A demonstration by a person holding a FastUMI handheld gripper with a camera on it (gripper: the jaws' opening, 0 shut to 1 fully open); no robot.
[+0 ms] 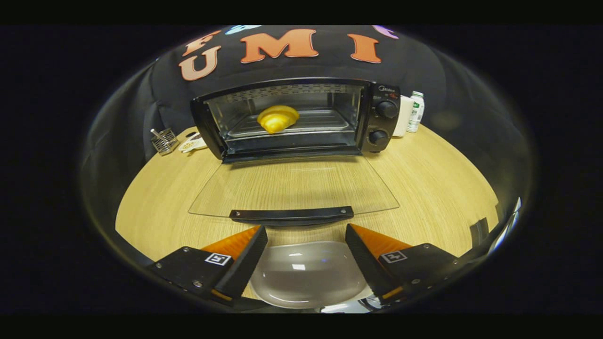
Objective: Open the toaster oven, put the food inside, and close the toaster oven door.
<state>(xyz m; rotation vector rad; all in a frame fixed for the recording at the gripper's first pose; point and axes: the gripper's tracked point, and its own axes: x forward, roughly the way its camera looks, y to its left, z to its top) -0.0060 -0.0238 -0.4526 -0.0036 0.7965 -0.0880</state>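
Between my tool's (306, 242) two fingers, which stand wide apart and hold nothing, sits a white plate (306, 275) with nothing on it that I can make out. Just ahead of the fingertips lies the toaster oven's glass door (294, 188), folded down flat over the wooden bench (447, 188), its dark handle bar (292, 215) nearest me. That bar is where I would take hold: stiff, narrow enough to pinch, and it spares the glass, which I judge smooth, slippery and breakable. The door should swing light on its hinge. Beyond it the toaster oven (301, 117) stands open, and the yellow food (278, 118) rests on the rack inside; it looks soft and light. Left of the oven a small wire holder (164, 140) sits, what it carries too small to tell
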